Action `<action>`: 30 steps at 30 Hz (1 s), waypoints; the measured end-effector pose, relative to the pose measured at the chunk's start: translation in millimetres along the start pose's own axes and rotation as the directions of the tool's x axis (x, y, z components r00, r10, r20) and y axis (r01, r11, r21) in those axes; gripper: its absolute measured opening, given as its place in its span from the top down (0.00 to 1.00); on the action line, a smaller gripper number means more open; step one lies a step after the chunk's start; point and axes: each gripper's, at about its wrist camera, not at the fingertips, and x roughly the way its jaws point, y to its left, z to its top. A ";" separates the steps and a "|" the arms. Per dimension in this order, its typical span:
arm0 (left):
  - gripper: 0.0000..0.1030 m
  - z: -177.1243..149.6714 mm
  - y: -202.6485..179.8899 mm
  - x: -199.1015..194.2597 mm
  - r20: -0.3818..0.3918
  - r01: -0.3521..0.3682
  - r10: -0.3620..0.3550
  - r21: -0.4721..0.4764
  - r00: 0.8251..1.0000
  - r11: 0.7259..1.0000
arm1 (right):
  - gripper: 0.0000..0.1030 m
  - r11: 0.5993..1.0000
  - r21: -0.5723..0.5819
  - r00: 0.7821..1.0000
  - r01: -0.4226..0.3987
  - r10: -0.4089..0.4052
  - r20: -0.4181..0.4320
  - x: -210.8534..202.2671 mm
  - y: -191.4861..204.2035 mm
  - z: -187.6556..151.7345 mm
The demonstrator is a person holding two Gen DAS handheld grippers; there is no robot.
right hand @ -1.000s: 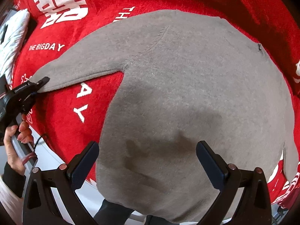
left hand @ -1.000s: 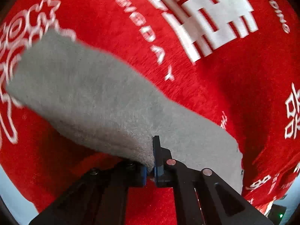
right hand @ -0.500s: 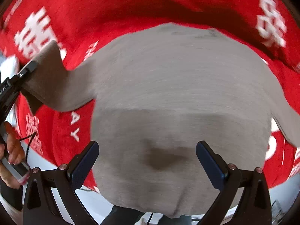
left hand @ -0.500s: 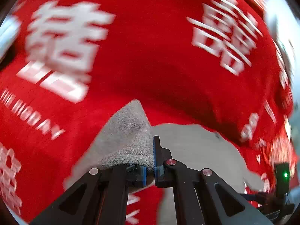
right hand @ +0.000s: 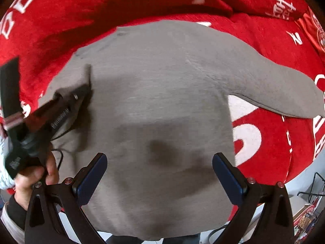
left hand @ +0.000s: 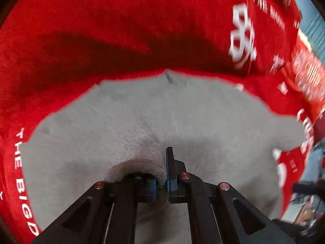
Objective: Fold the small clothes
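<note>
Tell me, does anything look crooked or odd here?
Only the folding in progress: the left gripper has one sleeve pinched and laid over the grey sweater, while the other sleeve sticks out across the red blanket. No damage shows.

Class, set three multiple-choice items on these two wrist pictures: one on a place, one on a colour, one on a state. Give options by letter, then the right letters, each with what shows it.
1. Where does the left tool hold the folded sleeve?
A. over the sweater's body
B. off the cloth's edge
C. on the floor

2. What colour is the sweater?
A. blue
B. grey
C. white

3. How is the right tool?
A. shut on the hem
B. shut on a sleeve
C. open

Key: 1 A, its tip lies against the grey body; 2 B, grey knit on the red cloth; 3 C, its fingers stand wide apart, gripping nothing.
</note>
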 end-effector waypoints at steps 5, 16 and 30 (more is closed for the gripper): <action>0.26 -14.6 -7.9 -0.6 -0.002 -0.035 0.035 0.020 0.999 0.999 | 0.00 0.999 -0.050 1.000 0.012 -0.011 0.009 4.8 -0.5 12.5; 0.00 -51.7 102.1 -105.4 0.037 -0.231 0.241 -0.175 0.970 0.957 | 0.00 0.809 -0.563 0.975 0.171 -0.055 0.216 15.7 141.0 28.3; 0.00 -82.7 173.3 -51.3 -0.169 -0.378 0.340 -0.318 0.925 0.870 | 0.95 0.808 -0.556 0.941 0.196 0.004 0.337 33.8 164.9 52.2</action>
